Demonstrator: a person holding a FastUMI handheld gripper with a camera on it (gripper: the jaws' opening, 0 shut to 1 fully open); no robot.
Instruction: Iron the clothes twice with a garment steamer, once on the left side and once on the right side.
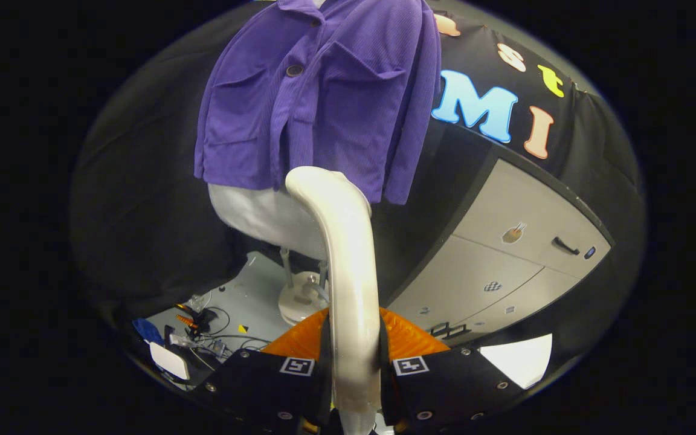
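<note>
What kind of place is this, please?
Probably a staged recording booth: a purple jacket on a mannequin, a grey cabinet, loose cables on the floor. The claw is shut on a steamer.

Black cloth wall (pixel 142 199) behind; grey drawer cabinet (pixel 505 254) at right; pale floor (pixel 251 296) strewn with cables (pixel 215 338).
</note>
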